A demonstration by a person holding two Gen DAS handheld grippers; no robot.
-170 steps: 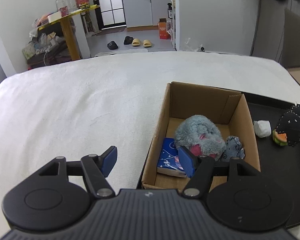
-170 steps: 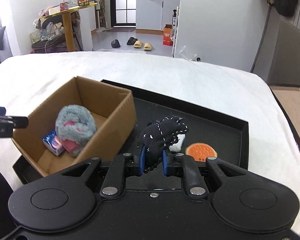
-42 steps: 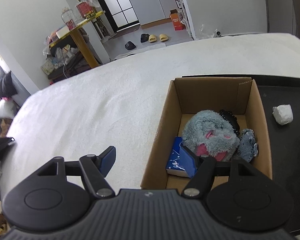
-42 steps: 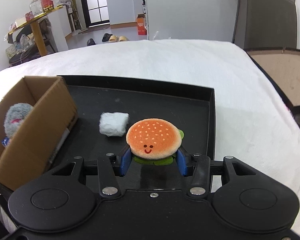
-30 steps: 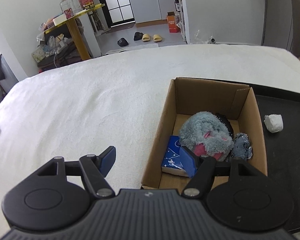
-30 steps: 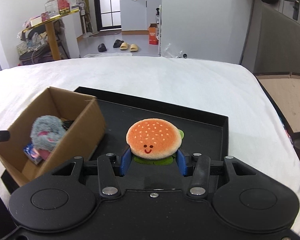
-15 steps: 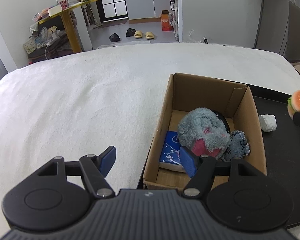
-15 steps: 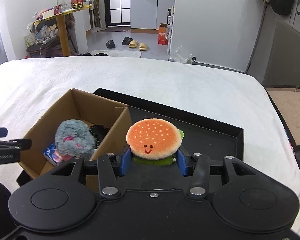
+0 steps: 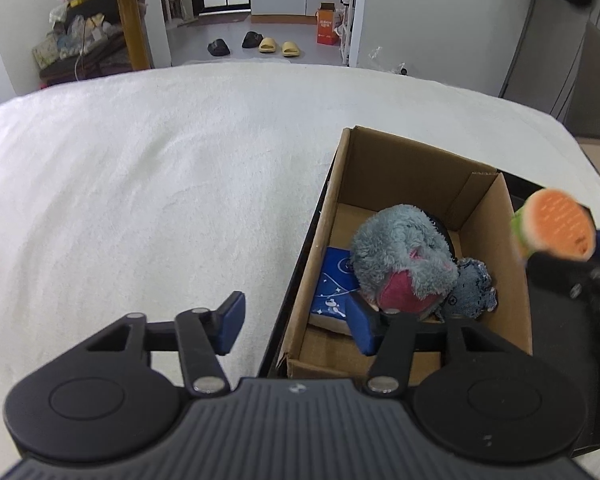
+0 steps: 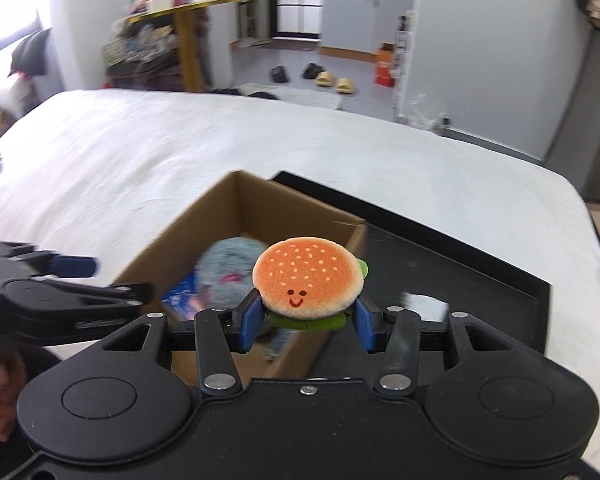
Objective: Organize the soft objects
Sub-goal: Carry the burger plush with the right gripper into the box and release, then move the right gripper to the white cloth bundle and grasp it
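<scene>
Up in the air over the cardboard box (image 10: 236, 216), the burger plush (image 10: 307, 282) sits clamped between the right gripper (image 10: 306, 322) pads — its smiling face shows only from the right wrist. From the left wrist, the box contents read clearly: a grey fluffy plush (image 9: 400, 256), a blue packet (image 9: 334, 284) and a small denim toy (image 9: 472, 288). Spread wide and holding nothing, the left gripper (image 9: 296, 322) straddles the box's near-left corner — no writing is legible.

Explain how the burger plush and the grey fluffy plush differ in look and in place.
The burger plush is smooth, orange and smiling; the grey fluffy plush is shaggy with pink patches. The burger plush is clamped in the right gripper; the grey plush lies in the cardboard box. Both are soft toys.
</scene>
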